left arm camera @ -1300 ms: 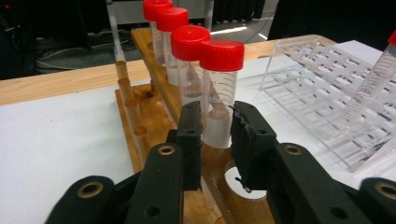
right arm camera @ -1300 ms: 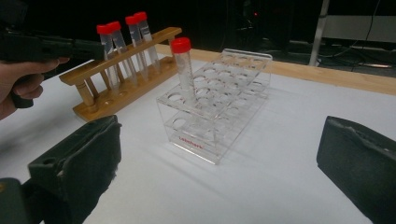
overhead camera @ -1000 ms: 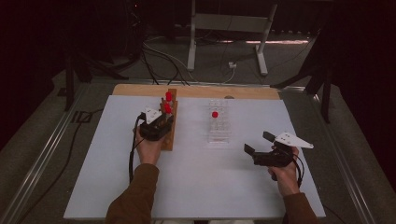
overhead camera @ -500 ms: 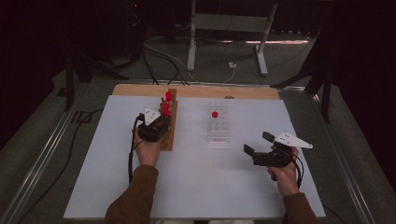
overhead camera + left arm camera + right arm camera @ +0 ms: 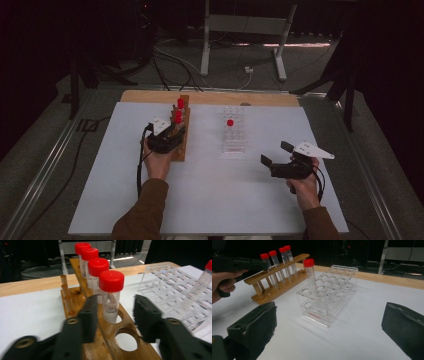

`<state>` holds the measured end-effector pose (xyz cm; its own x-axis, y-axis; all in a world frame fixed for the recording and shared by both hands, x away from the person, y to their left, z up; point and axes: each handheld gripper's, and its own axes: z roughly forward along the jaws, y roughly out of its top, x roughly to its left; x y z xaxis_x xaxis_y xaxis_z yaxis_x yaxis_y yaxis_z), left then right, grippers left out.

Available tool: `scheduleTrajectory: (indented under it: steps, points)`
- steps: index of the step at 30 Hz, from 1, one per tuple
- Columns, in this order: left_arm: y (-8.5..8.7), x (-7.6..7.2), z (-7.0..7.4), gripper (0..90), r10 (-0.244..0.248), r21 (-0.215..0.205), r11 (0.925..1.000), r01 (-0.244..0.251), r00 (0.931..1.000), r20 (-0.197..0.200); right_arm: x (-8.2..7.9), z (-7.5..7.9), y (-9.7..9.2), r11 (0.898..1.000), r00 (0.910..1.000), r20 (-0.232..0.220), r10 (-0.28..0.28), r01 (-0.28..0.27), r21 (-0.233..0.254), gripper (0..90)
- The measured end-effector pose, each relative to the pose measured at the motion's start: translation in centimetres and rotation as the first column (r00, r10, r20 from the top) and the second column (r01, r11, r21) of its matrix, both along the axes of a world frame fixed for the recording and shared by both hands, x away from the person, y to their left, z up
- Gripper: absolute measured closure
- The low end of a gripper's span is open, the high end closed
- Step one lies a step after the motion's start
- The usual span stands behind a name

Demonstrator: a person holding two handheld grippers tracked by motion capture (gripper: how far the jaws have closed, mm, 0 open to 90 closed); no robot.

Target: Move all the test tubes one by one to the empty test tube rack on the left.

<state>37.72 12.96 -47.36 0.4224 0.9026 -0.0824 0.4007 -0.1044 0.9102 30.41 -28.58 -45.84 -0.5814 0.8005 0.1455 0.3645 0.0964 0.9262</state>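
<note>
A wooden rack (image 5: 181,145) holds several red-capped tubes (image 5: 178,112) in a row. My left gripper (image 5: 176,131) reaches over its near end. In the left gripper view the nearest tube (image 5: 111,293) stands in its hole between the jaws of the left gripper (image 5: 115,301). The jaws have just been opening, and there is a gap on each side of the tube. A clear plastic rack (image 5: 235,142) carries one red-capped tube (image 5: 230,122). My right gripper (image 5: 275,153) rests open on the table to the right of it, holding nothing.
The white table sheet (image 5: 220,200) has free room in front of both racks. A wooden board edge (image 5: 260,99) runs along the back. In the right gripper view the clear rack (image 5: 329,297) sits straight ahead, with the wooden rack (image 5: 274,292) and the left gripper (image 5: 239,263) beyond it.
The left gripper stays at the near end of the wooden rack, shifted only slightly. The right hand and gripper have not moved.
</note>
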Motion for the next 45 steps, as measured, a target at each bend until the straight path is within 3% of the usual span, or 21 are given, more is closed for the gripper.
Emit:
scheduleTrajectory:
  steps: [6,13,23,33,40,45]
  points:
    - [0.6,-0.6,0.6,29.7,-0.021,-0.018,0.9996,0.020,0.9995,-0.022,0.0,0.0,0.0,1.000,1.0000,-0.002,-0.003,0.003,0.001,0.0]
    - [1.9,-2.5,1.5,21.3,-0.050,-0.052,0.9974,0.049,0.9986,-0.014,0.0,0.0,0.3,1.000,1.0000,-0.002,-0.002,0.002,-0.001,0.0]
    - [4.2,-6.2,2.4,1.7,-0.045,-0.049,0.9978,0.045,0.9990,0.002,0.0,0.5,0.9,1.000,0.9998,0.021,0.002,-0.002,-0.008,0.0]
    - [5.6,-7.7,2.4,1.0,-0.019,-0.082,0.9964,0.021,0.9997,0.017,0.8,1.5,2.0,1.000,0.9989,0.046,0.010,-0.010,0.000,0.0]
    - [5.7,-8.7,3.0,1.0,-0.022,-0.067,0.9974,0.025,0.9982,0.056,2.0,2.9,3.8,1.000,0.9979,0.059,0.028,-0.027,-0.015,0.0]
    - [5.8,-8.8,2.9,1.0,-0.018,-0.078,0.9967,0.022,0.9984,0.054,3.2,3.7,5.2,1.000,0.9980,0.059,0.024,-0.023,-0.018,0.0]
